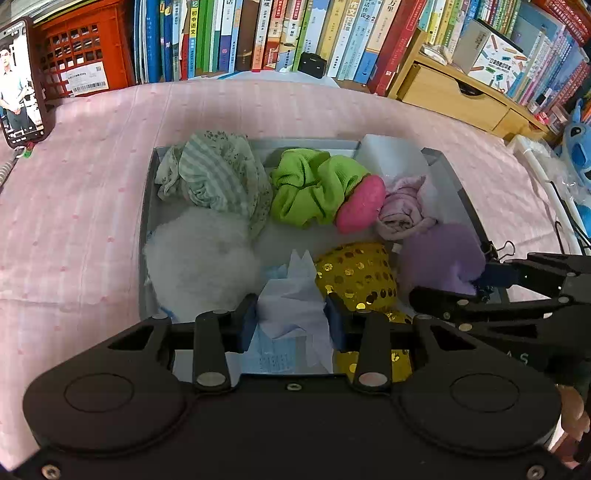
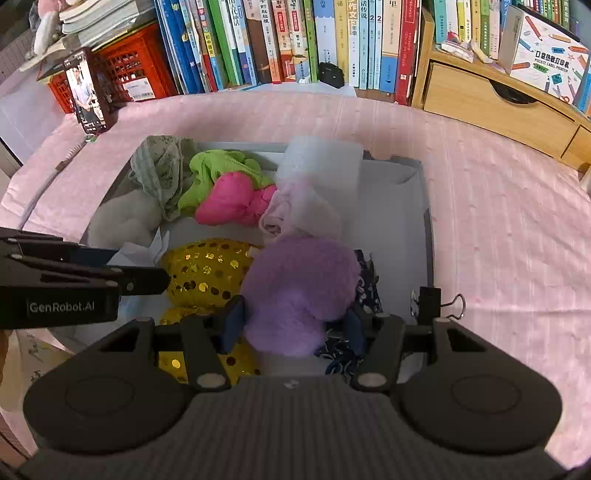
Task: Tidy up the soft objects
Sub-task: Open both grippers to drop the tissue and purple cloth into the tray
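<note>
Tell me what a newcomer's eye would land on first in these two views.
The grey tray on the pink cloth, crammed with soft things: a lime-green scrunchie at the back, gold sequined fabric in front. The left tongs straddle white tissue; the right tongs bracket a fluffy purple pompom. A wall of books stands behind.

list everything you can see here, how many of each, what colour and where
tray: 1, grey, on pink cloth
striped cloth: 1, pale green, tray far left
scrunchie: 1, lime green, tray far middle
pink piece: 1, hot pink, beside scrunchie
fluffy ball: 1, white, tray left
sequin piece: 1, gold, tray near middle
tissue: 1, white, between left gripper fingers
plush: 1, purple, between right gripper fingers
books: many, mixed, behind
</note>
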Demonstrator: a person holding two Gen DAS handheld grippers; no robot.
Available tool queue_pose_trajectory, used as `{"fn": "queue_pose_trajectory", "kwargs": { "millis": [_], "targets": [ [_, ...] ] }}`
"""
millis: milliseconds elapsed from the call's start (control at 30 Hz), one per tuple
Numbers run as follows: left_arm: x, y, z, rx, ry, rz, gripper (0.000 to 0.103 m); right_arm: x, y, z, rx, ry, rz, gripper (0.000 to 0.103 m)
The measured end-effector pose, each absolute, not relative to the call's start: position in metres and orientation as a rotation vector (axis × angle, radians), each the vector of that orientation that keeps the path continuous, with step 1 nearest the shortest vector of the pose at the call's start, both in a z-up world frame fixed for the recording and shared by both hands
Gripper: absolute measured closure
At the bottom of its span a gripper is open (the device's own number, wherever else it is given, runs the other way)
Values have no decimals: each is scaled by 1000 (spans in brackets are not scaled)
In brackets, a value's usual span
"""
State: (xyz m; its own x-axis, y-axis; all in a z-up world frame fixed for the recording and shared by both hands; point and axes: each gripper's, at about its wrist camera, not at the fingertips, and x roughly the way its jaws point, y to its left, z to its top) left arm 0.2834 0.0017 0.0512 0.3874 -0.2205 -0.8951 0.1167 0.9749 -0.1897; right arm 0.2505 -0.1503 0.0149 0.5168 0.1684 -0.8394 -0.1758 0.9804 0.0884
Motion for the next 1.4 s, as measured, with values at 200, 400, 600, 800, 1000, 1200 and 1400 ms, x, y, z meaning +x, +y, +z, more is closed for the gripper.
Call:
{"fn": "queue_pose_trajectory", "kwargs": {
  "millis": [200, 400, 600, 800, 1000, 1200, 1400],
  "targets": [
    [286, 0, 48, -94, 1140, -204, 65, 251, -148, 14, -25, 1005, 197, 43],
    [285, -7, 44, -33, 1133, -173, 69, 252, -146, 12, -40, 1003, 188, 43],
    [285, -10, 44, -8, 1131, -168, 68, 252, -141, 10, -70, 1004, 184, 43],
    [284, -10, 44, 1, 1139, -179, 62, 250, -139, 10, -107, 1000, 189, 43],
    [283, -7, 46, -20, 1152, -186, 56, 249, -141, 12, -88, 987, 185, 34],
    [278, -6, 54, -26, 1134, -193, 49, 242, -143, 19, -77, 965, 184, 33],
    [267, -7, 66, -17, 1094, -203, 44, 232, -147, 28, -77, 929, 177, 32]
  ]
}}
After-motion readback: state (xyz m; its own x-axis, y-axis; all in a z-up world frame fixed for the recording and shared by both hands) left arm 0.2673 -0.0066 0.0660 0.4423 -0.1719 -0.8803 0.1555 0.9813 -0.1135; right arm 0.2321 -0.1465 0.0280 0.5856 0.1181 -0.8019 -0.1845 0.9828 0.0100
